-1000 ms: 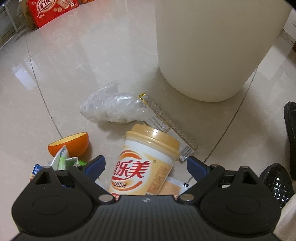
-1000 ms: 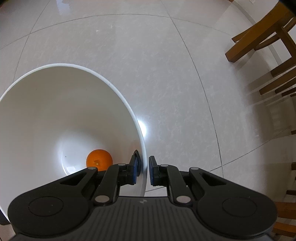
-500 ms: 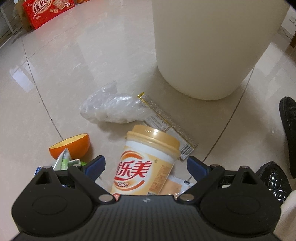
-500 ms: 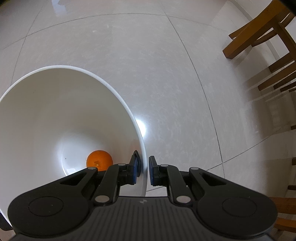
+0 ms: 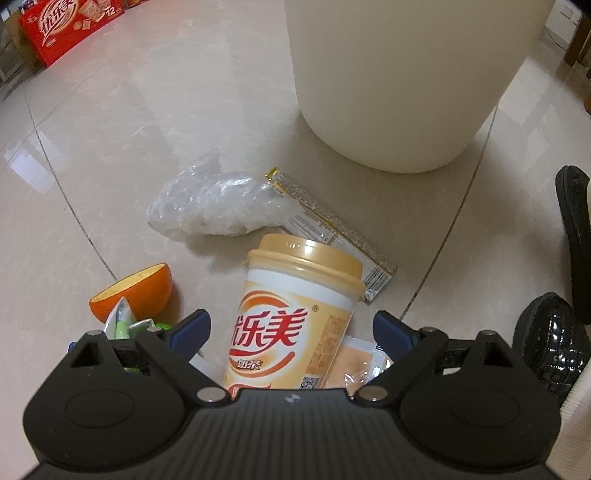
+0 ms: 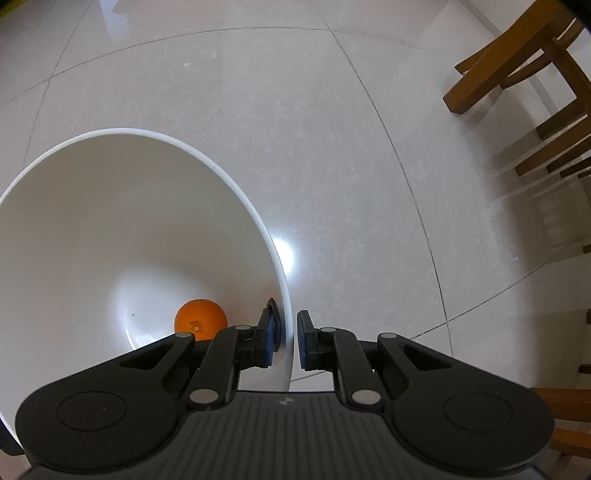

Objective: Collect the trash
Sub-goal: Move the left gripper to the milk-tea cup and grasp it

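The milk tea cup (image 5: 295,317) carries red characters "优乐美" and a ® mark. The red carton (image 5: 70,26) shows "优乐美" and "12".

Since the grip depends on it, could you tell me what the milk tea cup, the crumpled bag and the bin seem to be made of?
Milk tea cup: probably coated paper, glossy printed wall; its tan lid looks like smooth plastic.
Crumpled bag: thin clear plastic film, wrinkled and see-through.
Bin: apparently rigid white plastic, smooth with a soft sheen and a thin rim.
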`<action>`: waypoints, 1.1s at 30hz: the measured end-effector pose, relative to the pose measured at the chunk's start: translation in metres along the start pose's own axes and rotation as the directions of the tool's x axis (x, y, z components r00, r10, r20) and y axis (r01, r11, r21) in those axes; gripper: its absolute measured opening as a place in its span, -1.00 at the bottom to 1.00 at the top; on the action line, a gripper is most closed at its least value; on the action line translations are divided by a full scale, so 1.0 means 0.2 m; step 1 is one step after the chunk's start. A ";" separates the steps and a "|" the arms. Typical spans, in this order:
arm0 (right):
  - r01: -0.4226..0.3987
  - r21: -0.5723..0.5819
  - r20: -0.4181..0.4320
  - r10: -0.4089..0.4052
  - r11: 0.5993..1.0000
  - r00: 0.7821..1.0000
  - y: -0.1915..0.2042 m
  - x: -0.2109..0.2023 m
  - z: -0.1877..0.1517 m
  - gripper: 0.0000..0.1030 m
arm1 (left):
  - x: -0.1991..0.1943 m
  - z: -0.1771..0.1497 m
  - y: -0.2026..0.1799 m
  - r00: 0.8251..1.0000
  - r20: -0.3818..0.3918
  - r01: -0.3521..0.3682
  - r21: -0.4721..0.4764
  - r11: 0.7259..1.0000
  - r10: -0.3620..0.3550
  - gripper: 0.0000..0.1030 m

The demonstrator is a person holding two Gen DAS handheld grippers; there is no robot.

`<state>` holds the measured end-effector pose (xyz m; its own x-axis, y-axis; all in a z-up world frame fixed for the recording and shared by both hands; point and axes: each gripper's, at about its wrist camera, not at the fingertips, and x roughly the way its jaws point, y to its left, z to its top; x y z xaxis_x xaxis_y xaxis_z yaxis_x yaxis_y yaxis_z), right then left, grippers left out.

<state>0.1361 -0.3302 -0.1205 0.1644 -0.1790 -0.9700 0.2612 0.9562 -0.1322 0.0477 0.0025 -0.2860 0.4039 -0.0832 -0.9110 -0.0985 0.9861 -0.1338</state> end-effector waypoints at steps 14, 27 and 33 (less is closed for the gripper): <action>0.016 -0.006 -0.011 -0.016 1.000 1.000 0.02 0.00 0.01 -0.75 | 0.08 0.02 0.02 0.999 -0.047 0.023 0.034 0.999 -0.022 0.65; -0.007 0.012 -0.023 0.007 1.000 1.000 -0.01 0.01 0.02 -0.76 | 0.14 0.05 0.04 0.997 -0.061 0.041 -0.019 0.999 -0.042 0.49; 0.009 -0.002 -0.019 -0.009 1.000 1.000 0.02 0.01 0.01 -0.75 | 0.13 0.06 0.04 0.998 -0.042 0.037 -0.035 0.999 -0.039 0.48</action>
<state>0.1396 -0.3274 -0.1234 0.1438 -0.1831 -0.9725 0.2611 0.9549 -0.1411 0.0679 0.0099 -0.3056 0.3692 -0.1272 -0.9206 -0.1148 0.9768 -0.1810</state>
